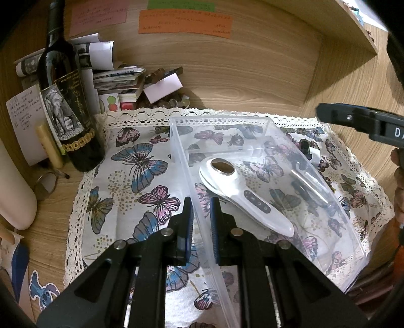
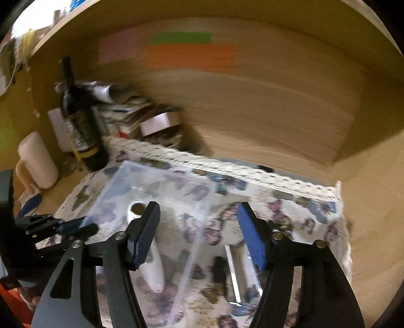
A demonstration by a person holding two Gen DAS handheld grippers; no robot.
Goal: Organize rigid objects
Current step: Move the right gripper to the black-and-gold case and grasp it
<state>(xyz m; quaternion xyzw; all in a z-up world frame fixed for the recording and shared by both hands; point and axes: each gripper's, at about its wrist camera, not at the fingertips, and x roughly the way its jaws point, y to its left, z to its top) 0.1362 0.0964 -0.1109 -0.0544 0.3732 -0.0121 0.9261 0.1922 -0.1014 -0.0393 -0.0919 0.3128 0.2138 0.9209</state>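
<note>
A clear plastic box [image 1: 255, 121] lies on the butterfly cloth [image 1: 141, 176]. A white handheld device [image 1: 242, 196] with a dark oval head lies inside it. My left gripper [image 1: 200, 204] is shut on the box's left wall, one finger on each side. It also shows in the right wrist view [image 2: 75, 225] at the box's edge [image 2: 121, 184]. My right gripper [image 2: 198, 222] is open and empty above the cloth, with the white device [image 2: 155, 267] below its left finger. A small black item [image 2: 219, 270] and a clear flat piece with a metal edge [image 2: 237, 272] lie on the cloth outside the box.
A dark wine bottle [image 1: 65, 101] stands at the cloth's left. Stacked papers and booklets [image 1: 111, 78] sit behind it. A cream mug [image 2: 38, 161] stands at far left. Wooden shelf walls [image 1: 328, 75] close in the back and right. Coloured notes [image 1: 184, 22] hang on the back wall.
</note>
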